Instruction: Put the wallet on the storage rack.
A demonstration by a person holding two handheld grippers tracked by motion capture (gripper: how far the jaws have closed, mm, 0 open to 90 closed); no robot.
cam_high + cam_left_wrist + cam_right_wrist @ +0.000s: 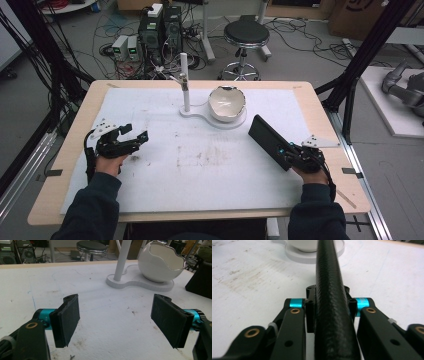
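Black textured leather-grain case [329,302], long and flat, sits clamped between the two pads of the right gripper [329,306]; the jaws press on both of its narrow sides. In the high view the same case [267,140] projects from the right gripper [295,155] up and to the left, over the right part of the white foam mat [200,185], tilted on its edge. Whether the case's far end touches the mat cannot be told.

Left gripper [116,320] stands wide open with nothing between its pads; bare, stained mat shows in the gap. In the high view the left gripper [131,137] lies over the left part of the mat, well apart from the case.

Beyond both tools, near the far edge of the mat, stands a white egg-shaped ceramic bowl with a jagged, cracked-shell rim [227,103]. It rests on the round end of a flat white base [200,114]. A slim white upright post [185,82] rises from the other end of that base. The bowl's visible interior [166,255] is plain white, with no contents seen in it.

Mat rests on a light wooden table [80,150].
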